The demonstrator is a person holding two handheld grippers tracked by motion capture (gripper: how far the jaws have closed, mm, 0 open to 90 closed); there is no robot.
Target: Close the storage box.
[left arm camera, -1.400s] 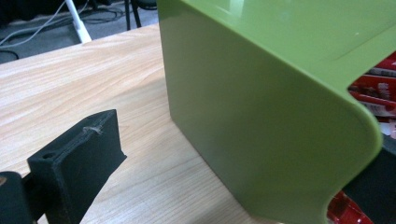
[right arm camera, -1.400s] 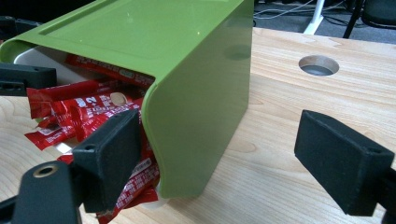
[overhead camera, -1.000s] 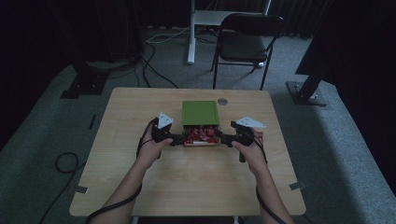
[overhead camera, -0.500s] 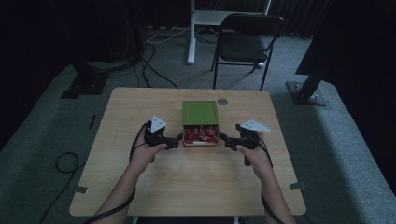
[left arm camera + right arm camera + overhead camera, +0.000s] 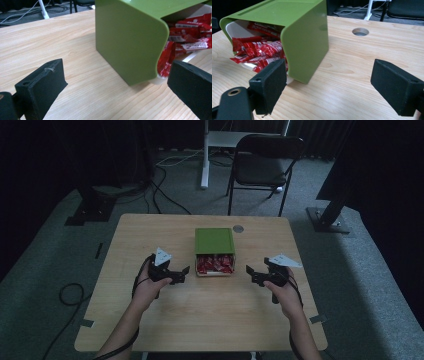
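Grippers flank green box [image 5: 214, 240] at table [image 5: 210, 320] centre: left gripper [image 5: 184, 273] and right gripper [image 5: 251, 273] both empty, jaws spread. Red packets [image 5: 215, 264] spill from box's near opening.

The green cover [image 5: 214, 240] hides most of my white tray [image 5: 249, 65] and the red packets' [image 5: 186, 37] far ends. Their print is too blurred to read, and the left tongs view's edge crops them.
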